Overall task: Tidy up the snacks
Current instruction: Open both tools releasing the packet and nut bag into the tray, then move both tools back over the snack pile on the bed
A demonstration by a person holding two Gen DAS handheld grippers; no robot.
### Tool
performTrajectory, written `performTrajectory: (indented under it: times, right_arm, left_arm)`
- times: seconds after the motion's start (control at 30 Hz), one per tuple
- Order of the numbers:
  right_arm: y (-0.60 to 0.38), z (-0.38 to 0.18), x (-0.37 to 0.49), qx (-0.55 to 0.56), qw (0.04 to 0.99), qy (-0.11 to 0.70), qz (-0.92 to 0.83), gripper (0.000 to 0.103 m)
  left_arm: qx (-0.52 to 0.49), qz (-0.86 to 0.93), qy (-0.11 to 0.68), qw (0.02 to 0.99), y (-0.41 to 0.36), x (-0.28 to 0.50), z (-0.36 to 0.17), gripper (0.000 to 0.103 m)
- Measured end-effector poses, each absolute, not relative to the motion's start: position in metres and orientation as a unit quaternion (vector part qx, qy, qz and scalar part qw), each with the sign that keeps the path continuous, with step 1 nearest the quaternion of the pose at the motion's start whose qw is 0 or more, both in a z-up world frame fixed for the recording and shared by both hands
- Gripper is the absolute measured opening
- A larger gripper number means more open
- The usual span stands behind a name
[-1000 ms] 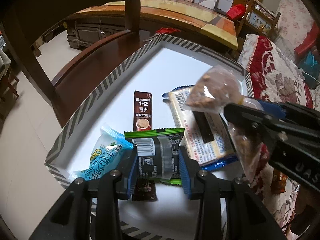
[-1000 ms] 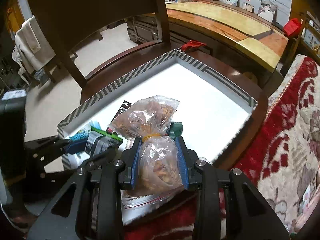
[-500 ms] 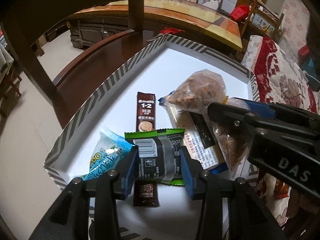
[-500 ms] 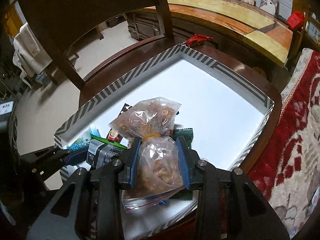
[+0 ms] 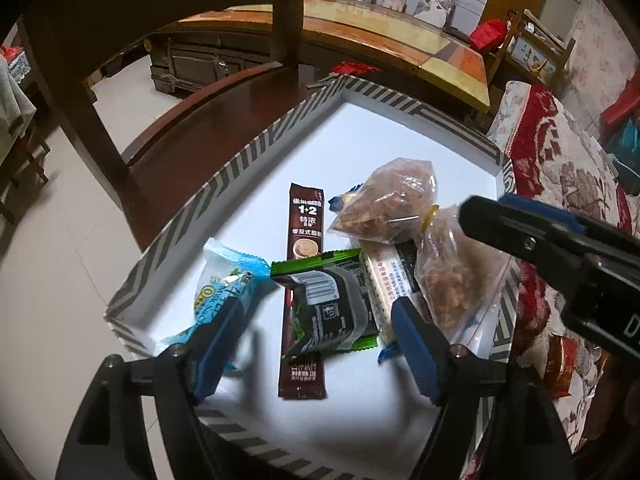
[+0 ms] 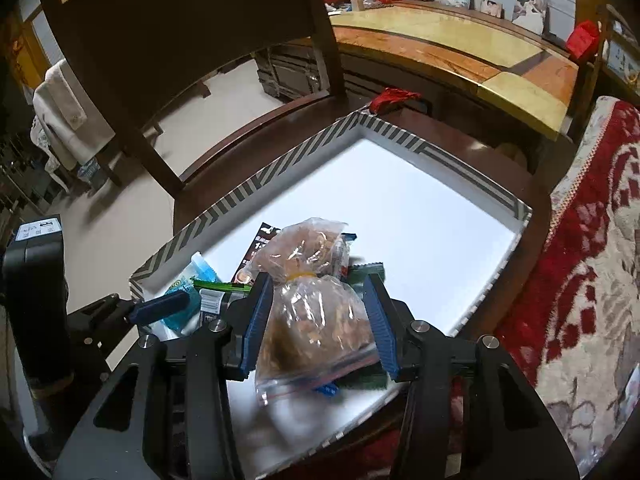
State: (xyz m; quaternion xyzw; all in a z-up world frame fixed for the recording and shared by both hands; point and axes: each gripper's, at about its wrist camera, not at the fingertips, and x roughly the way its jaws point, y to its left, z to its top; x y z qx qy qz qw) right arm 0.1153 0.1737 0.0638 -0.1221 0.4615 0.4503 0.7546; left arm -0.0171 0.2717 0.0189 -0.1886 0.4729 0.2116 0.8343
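A white tray with a striped rim (image 5: 240,152) holds the snacks. The green-and-black packet (image 5: 332,304) lies tilted across the brown coffee stick (image 5: 304,220). It sits between the opening jaws of my left gripper (image 5: 320,336), whose pads stand clear of it. A blue packet (image 5: 216,292) lies by the left finger. A clear bag of brown snacks (image 6: 316,316), tied with a yellow band, rests on the cracker pack (image 5: 388,276) at the tray's near right. My right gripper (image 6: 318,316) straddles that bag, its jaws opening and easing off the bag's sides.
The tray (image 6: 280,168) sits on a dark wooden chair seat (image 5: 192,136), with the chair back (image 6: 180,40) rising behind it. A red floral cloth (image 6: 580,260) lies to the right. A long wooden table (image 6: 460,56) stands beyond. The tray's far half is bare white.
Both pairs of jaws have spread apart. The green packet has dropped out of the left grip onto the coffee stick. The clear bag has sunk onto the cracker pack.
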Motion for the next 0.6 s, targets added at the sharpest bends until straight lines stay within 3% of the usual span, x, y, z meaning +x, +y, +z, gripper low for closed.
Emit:
performTrajectory:
  times: [0.27, 0.6]
  right_arm:
    - [0.143, 0.067, 0.109, -0.099, 0.768, 0.460, 0.435, 0.047]
    - [0.086, 0.076, 0.104, -0.084, 0.796, 0.447, 0.399, 0.047]
  left_arm:
    - [-0.183, 0.213, 0.462, 0.841, 0.261, -0.022, 0.032, 0.089]
    - [-0.157, 0.188, 0.460, 0.854, 0.222, -0.017, 0.045, 0.090]
